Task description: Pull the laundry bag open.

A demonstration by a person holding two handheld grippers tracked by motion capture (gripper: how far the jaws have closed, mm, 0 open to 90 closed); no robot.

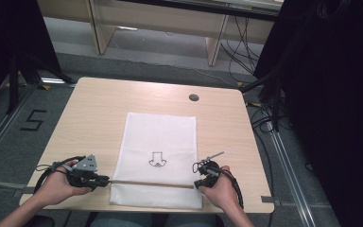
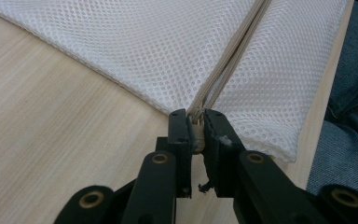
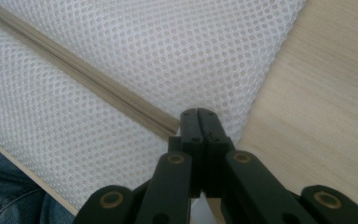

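The left gripper (image 2: 196, 122) pinches one end of the beige zipper (image 2: 228, 60); the right gripper (image 3: 198, 122) is pressed together at the other end. The zipper crosses the near part of a white mesh bag (image 1: 159, 142), whose long side points away across the wooden table (image 1: 90, 118).

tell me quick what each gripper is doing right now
Left gripper: shut on the zipper end of the white mesh bag.
Right gripper: shut on the zipper's other end.
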